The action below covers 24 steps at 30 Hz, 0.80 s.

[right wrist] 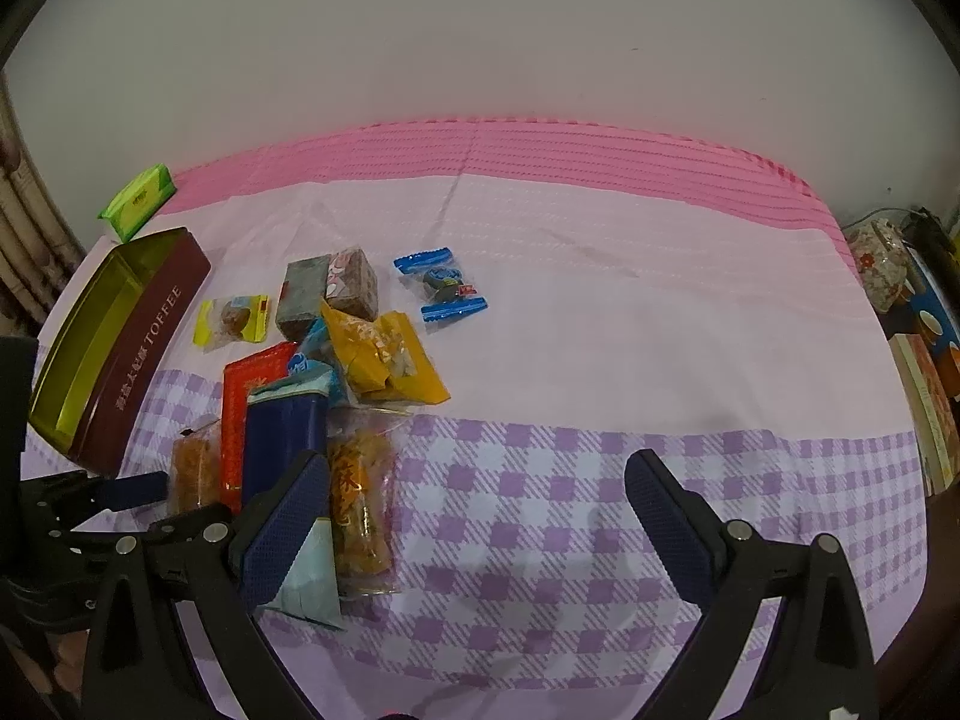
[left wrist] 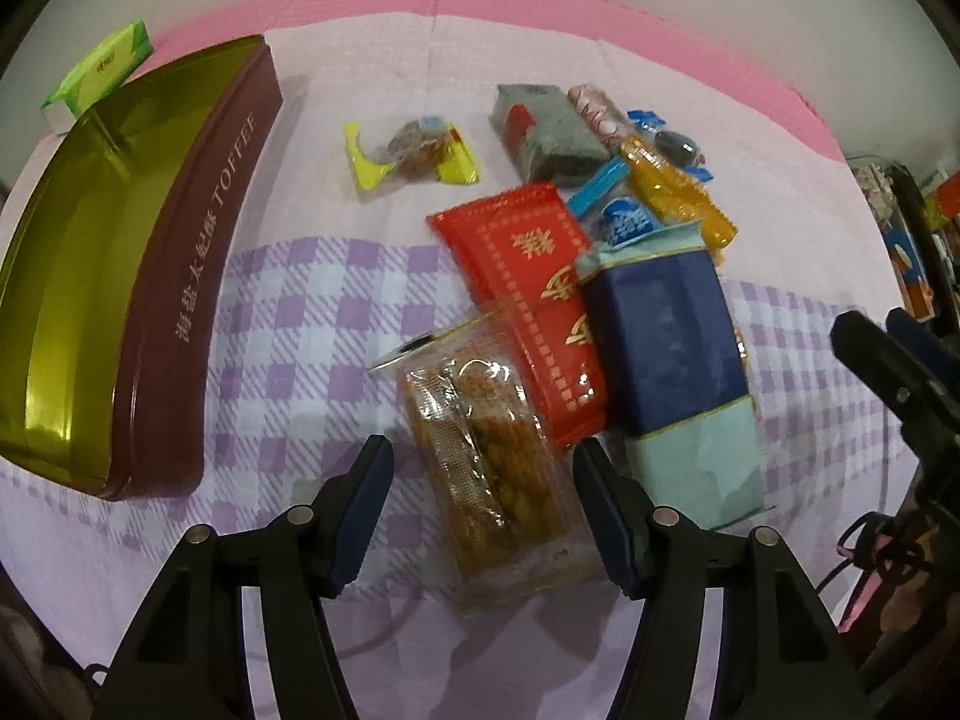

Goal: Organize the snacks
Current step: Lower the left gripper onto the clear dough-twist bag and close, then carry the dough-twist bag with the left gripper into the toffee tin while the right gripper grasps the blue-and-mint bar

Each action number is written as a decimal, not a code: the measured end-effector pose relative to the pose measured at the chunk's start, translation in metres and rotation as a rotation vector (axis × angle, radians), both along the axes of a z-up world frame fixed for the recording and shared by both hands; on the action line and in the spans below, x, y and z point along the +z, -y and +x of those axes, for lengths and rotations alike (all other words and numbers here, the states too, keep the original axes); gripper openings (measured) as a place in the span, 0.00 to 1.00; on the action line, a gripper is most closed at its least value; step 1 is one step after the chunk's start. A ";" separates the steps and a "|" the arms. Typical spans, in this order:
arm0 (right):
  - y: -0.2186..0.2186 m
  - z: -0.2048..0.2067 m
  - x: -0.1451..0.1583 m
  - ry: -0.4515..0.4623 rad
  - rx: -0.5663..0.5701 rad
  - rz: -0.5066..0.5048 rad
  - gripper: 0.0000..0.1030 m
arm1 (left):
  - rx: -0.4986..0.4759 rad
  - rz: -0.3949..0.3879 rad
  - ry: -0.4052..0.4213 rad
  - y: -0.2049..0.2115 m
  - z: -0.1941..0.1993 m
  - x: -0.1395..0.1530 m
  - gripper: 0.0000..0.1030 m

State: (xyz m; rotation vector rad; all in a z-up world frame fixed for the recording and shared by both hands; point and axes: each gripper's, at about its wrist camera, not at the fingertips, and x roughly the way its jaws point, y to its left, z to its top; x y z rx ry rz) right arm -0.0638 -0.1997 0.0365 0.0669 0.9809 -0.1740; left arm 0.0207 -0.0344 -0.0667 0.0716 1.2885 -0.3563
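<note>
Pick-up step, I judge: the left gripper [left wrist: 483,471], half open, straddles the clear-wrapped pastry [left wrist: 480,468] at six o'clock of the snack pile without pinching it, needing closure, then carrying to the toffee tin [left wrist: 156,276] at nine o'clock; the right gripper [right wrist: 474,498] hangs wide, empty.

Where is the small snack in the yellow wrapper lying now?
In the left wrist view the yellow-wrapped snack lies alone on the pale pink cloth, between the toffee tin on its left and the grey-wrapped snack on its right, touching neither.
</note>
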 end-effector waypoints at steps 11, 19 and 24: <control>-0.003 -0.002 0.001 -0.001 0.009 0.000 0.95 | -0.029 0.050 0.029 -0.012 -0.013 0.001 0.40; -0.010 -0.002 0.000 -0.005 0.030 -0.005 0.95 | -0.058 0.069 0.040 -0.017 -0.009 0.002 0.38; -0.017 -0.002 -0.003 -0.010 0.050 -0.020 0.95 | -0.066 0.075 0.049 -0.016 -0.009 0.003 0.37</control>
